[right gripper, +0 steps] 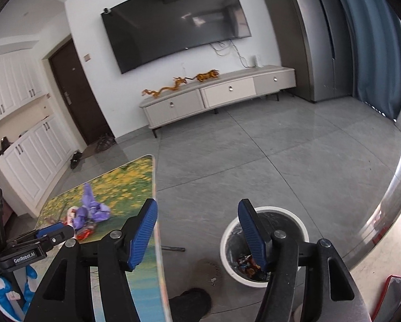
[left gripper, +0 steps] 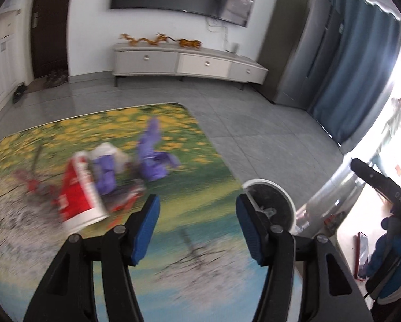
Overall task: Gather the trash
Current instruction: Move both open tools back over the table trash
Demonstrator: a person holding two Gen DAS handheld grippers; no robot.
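Where wrappers (left gripper: 152,158) crowd the red cup (left gripper: 80,190), both claws agape, empty.

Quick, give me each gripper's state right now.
Left gripper: open, holding nothing.
Right gripper: open, holding nothing.

Table (left gripper: 189,139): top printed with yellow flowers, green grass and water. On it, left of centre, one cluster: red paper cup (left gripper: 80,193) lying on its side, purple wrappers (left gripper: 152,155), white crumpled paper (left gripper: 106,150), small red scraps (left gripper: 26,185).
Floor (right gripper: 254,161): grey tiles; white trash bin (right gripper: 264,244) right of table, wrappers inside.
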